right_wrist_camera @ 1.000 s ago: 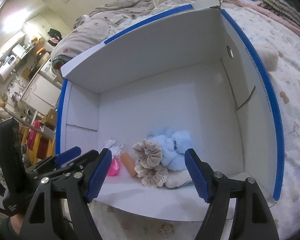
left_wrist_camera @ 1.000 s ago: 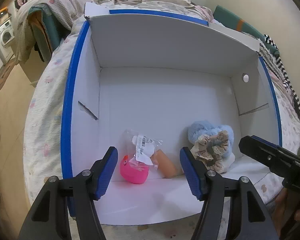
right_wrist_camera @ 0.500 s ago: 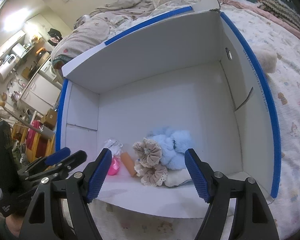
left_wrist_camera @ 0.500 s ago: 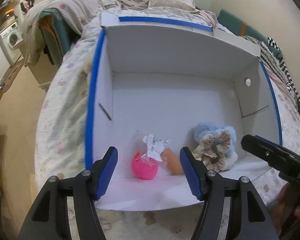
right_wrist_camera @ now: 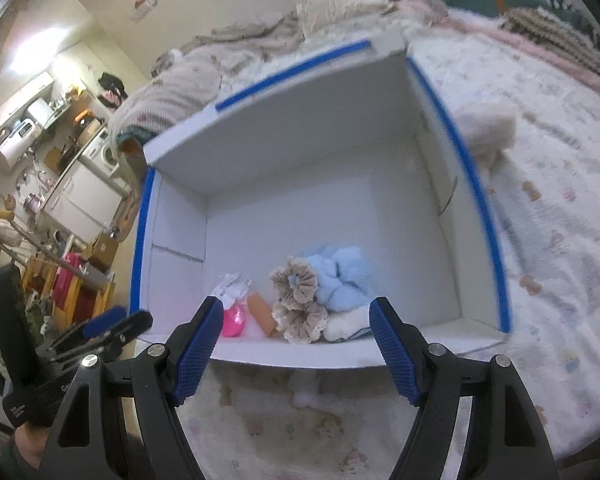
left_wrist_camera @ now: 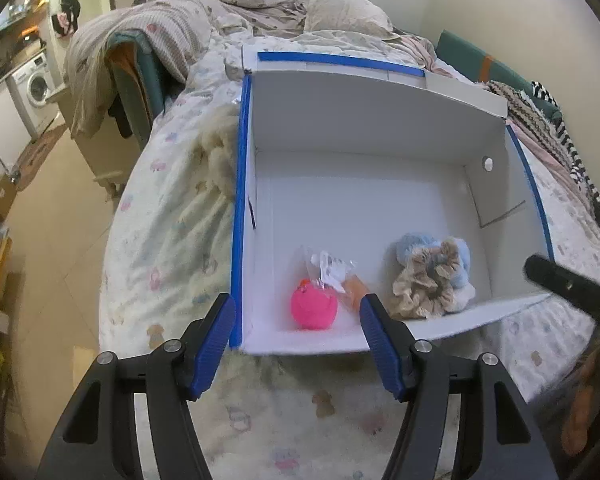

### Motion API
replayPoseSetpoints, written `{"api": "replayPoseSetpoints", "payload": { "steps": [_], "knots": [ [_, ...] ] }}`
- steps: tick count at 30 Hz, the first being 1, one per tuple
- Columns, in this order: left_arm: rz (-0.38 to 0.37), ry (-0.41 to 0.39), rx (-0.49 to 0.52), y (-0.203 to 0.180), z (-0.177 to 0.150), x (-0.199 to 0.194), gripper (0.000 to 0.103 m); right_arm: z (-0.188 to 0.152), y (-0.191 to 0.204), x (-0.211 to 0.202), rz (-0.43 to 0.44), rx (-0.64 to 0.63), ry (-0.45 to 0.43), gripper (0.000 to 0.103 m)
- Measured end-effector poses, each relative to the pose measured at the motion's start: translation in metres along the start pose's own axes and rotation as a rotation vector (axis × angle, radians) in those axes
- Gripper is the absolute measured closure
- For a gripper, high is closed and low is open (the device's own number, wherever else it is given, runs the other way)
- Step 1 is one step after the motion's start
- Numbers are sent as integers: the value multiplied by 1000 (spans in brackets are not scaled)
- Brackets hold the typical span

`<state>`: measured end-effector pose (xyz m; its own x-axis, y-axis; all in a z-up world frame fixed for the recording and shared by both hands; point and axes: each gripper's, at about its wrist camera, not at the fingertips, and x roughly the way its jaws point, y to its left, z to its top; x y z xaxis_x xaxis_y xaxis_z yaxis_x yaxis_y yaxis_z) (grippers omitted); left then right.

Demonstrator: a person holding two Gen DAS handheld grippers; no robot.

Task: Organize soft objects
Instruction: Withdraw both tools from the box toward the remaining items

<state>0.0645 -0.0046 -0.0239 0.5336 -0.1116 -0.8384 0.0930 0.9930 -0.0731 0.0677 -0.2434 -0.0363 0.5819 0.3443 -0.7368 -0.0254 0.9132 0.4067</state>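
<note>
Item: white box [left_wrist_camera: 360, 208], blue-taped rim, on the bed [left_wrist_camera: 168, 240].
Contents, near wall: pink ball [left_wrist_camera: 314, 309] and orange piece [left_wrist_camera: 354, 295] under a clear bag with a label, at 12 o'clock from my left tool [left_wrist_camera: 298, 342]; beige scrunchie [right_wrist_camera: 300, 304], blue fluffy piece [right_wrist_camera: 342, 278] and white cloth [right_wrist_camera: 346, 327] touching, at 12 o'clock from my right tool [right_wrist_camera: 296, 344].
Tools: both wide, holding nothing, outside the box.
Step, as I judge: between placements. Next: fetch the cream fluffy item [right_wrist_camera: 488, 132] at 1 o'clock beside the box.

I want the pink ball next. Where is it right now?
The pink ball lies inside the white box, near its front-left corner in the left wrist view, under a clear packet and beside an orange piece.
</note>
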Motion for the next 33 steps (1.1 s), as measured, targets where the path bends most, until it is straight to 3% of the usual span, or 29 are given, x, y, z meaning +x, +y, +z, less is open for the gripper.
{"api": "replayPoseSetpoints", "payload": {
  "steps": [4,11,24,33],
  "knots": [
    [-29,14,-28,6,-10,-6,41,-9,1,-18,36,2,-36,24],
    [-27,60,-42,18,-40,-11,41,-44,8,-11,78,28,93,24],
    [-5,96,-80,25,-43,-1,41,-57,30,76,-91,-110,326,24],
    [10,120,-74,24,-43,10,41,-67,38,119,-141,-181,393,24]
  ]
}}
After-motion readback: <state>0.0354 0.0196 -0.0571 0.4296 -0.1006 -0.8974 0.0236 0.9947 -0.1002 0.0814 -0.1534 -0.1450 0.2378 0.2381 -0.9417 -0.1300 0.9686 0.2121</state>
